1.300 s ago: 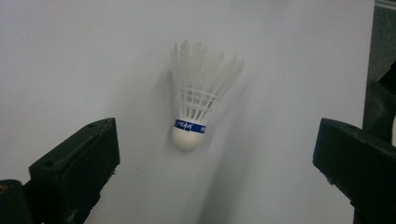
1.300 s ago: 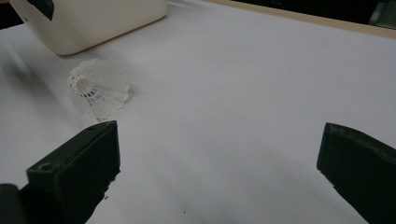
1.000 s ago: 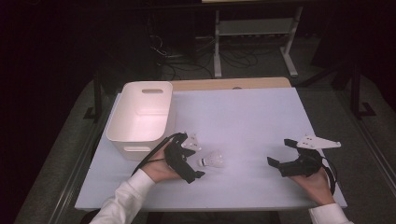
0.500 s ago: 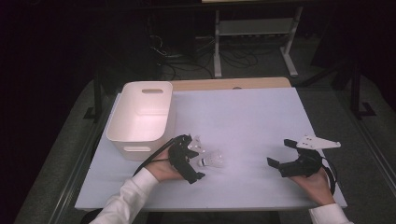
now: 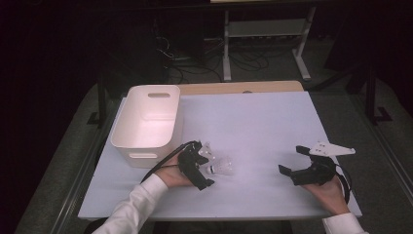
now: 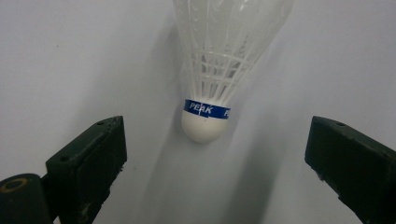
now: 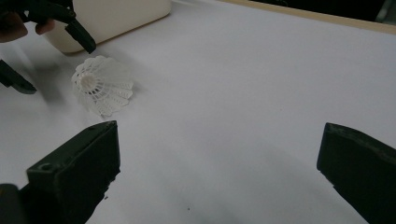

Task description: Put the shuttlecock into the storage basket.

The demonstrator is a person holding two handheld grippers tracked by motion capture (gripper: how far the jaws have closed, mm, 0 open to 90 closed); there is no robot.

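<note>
The shuttlecock lay on its side on the white table, toward the near edge and left of middle, its cork end (ringed by a blue band marked PEAK) pointing at the left gripper. That gripper's jaws stood wide apart and had just been closing slightly; in the left gripper view the cork sat between them but touched neither pad. A white bin stood just beyond the left hand, near the table's left edge. The right gripper rested well apart on the right side, jaws spread with nothing between them, its camera looking across at the shuttlecock's open skirt.
</note>
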